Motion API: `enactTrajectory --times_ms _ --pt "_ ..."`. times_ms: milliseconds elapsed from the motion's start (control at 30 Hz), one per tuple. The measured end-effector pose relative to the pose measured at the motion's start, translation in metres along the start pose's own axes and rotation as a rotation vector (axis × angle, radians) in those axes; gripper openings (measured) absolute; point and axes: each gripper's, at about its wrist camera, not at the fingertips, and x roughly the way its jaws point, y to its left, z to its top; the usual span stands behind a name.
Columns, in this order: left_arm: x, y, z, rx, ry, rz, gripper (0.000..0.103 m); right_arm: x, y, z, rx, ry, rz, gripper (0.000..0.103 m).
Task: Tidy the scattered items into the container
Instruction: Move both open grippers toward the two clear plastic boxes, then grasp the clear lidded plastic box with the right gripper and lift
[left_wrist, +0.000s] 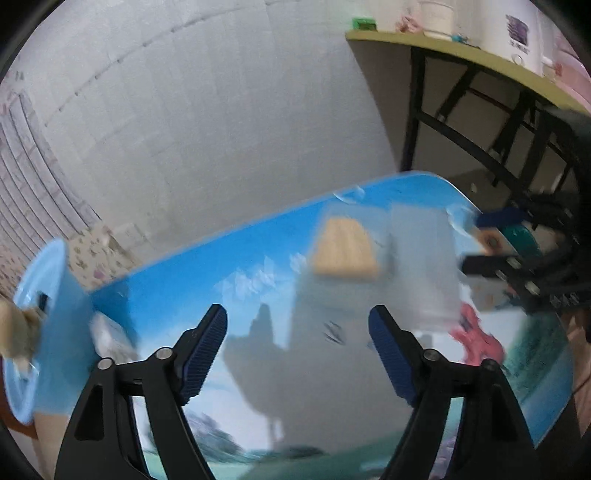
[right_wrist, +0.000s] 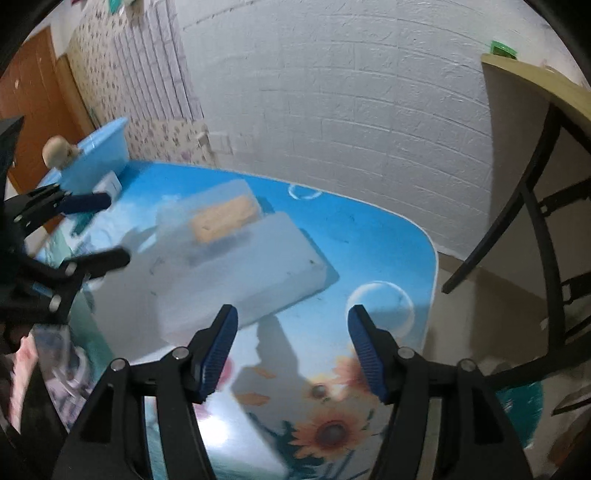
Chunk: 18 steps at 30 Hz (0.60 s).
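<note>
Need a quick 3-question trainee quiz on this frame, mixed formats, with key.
1. True or false: the left tool is clamped on the tan block.
2. Where does the tan block lie? A) inside the clear container B) in the blue tub C) on the side table
3. Fill in: the flat translucent lid rests on the ___ tabletop, ahead of the right tool.

Key: 1 false; 2 A; 3 blue

text: none legible; white appliance (left_wrist: 519, 33) label: purple, blurred
</note>
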Motion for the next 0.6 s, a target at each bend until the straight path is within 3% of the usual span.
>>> enactTrajectory --times_ms 167,267,367,433,600 --pt "0.020 0.023 0.021 0.012 0.018 0.032 0.083 -0.014 0.030 -0.002 0.116 -0.090 -0.113 0.072" --pt "0.032 0.024 0.028 0.021 0.035 0.016 0.083 -0.009 0.051 -0.002 0.206 -0.095 -0.200 0.076" --pt "0.040 0.018 0.025 0.050 0.048 0.006 0.083 0.009 0.054 0.000 0.308 -0.070 -0.206 0.076" --pt "0.039 0.014 0.021 0.071 0.045 0.011 0.082 0.017 0.055 0.004 0.363 -0.076 -0.204 0.082" --pt "0.040 0.022 0.014 0.051 0.049 -0.008 0.083 0.021 0.062 0.011 0.376 -0.066 -0.228 0.084"
